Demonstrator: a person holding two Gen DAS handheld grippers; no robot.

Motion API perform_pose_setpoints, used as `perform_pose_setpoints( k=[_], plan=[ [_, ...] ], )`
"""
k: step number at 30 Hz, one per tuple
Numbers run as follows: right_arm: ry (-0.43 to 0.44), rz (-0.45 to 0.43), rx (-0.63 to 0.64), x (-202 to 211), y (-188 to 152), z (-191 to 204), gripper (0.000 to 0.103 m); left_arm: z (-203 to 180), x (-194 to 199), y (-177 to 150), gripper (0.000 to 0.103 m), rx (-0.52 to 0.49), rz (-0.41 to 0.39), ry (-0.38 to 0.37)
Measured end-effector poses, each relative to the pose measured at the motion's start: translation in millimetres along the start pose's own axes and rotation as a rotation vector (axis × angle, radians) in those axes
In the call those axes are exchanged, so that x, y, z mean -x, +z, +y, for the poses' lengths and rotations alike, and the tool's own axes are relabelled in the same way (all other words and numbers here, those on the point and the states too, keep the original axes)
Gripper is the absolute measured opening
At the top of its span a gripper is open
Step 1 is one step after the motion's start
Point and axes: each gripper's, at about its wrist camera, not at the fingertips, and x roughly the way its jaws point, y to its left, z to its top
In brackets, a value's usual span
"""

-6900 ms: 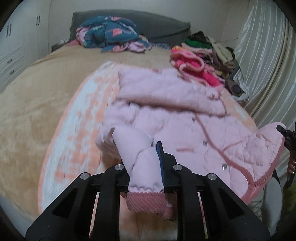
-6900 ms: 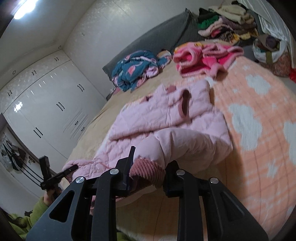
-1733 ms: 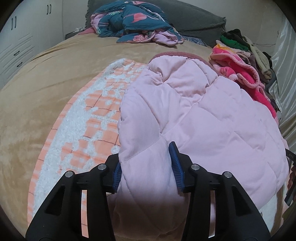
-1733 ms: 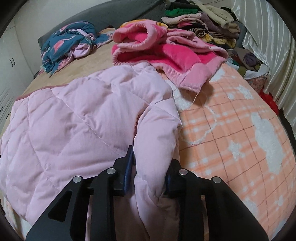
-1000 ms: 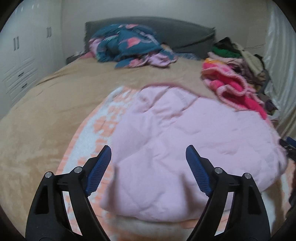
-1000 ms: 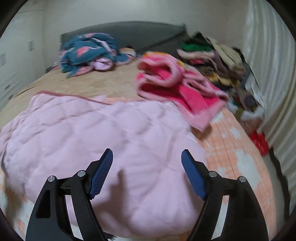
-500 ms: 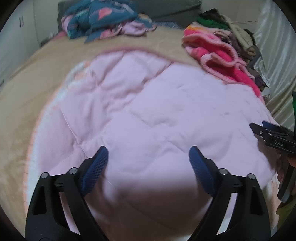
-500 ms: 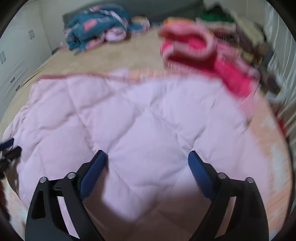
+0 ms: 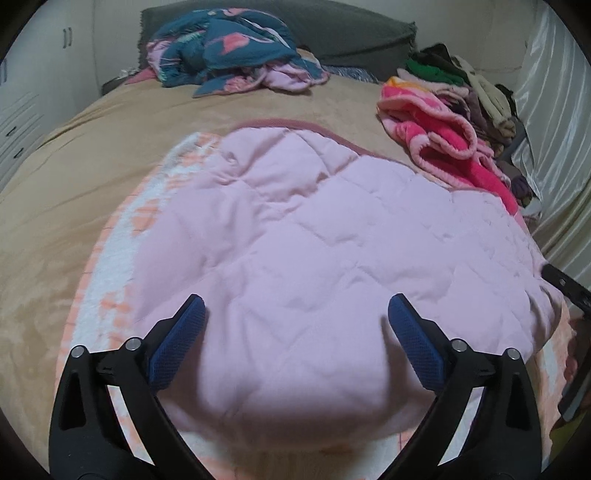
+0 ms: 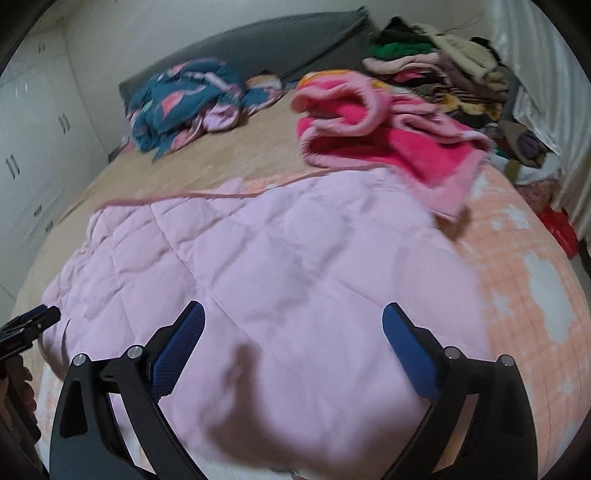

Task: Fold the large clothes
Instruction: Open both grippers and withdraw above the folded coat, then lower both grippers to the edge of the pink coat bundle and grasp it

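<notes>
A pale pink quilted jacket (image 9: 314, 236) lies back side up on the bed, spread over an orange and white blanket (image 9: 118, 258). It also shows in the right wrist view (image 10: 280, 280). My left gripper (image 9: 295, 310) is open and empty, hovering over the jacket's near edge. My right gripper (image 10: 293, 317) is open and empty above the jacket's near right part. The left gripper's tip shows at the left edge of the right wrist view (image 10: 29, 325). The right gripper's tip shows at the right edge of the left wrist view (image 9: 565, 284).
A hot pink fleece garment (image 10: 384, 136) lies just past the jacket, its corner overlapping it. A blue patterned pile (image 9: 229, 48) sits near the grey headboard (image 9: 351, 33). Stacked clothes (image 10: 443, 66) lie at the far right by a curtain. White wardrobes (image 10: 33, 147) stand left.
Both grippers let go of the jacket's folded sides and opened wide. They have pulled back a little and tilted up, so more of the bed shows than half a second ago.
</notes>
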Motion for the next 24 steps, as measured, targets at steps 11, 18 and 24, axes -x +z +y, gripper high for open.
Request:
perform_pose_setpoints(
  k=[11, 18, 24],
  plan=[
    [-0.051, -0.016, -0.248, 48.6, -63.5, -74.7, 0.096, 37.3, 40.6, -41.0, 0.094, 0.067, -0.021, 0.063],
    [-0.061, 0.018, -0.322, 53.7, -93.0, -97.8, 0.096, 60.3, 43.6, -62.4, 0.094, 0.117, 0.007, 0.092],
    [-0.046, 0.031, -0.316, 64.6, -107.9, -98.7, 0.096, 67.9, 50.7, -80.1, 0.094, 0.142, 0.018, 0.084]
  ],
)
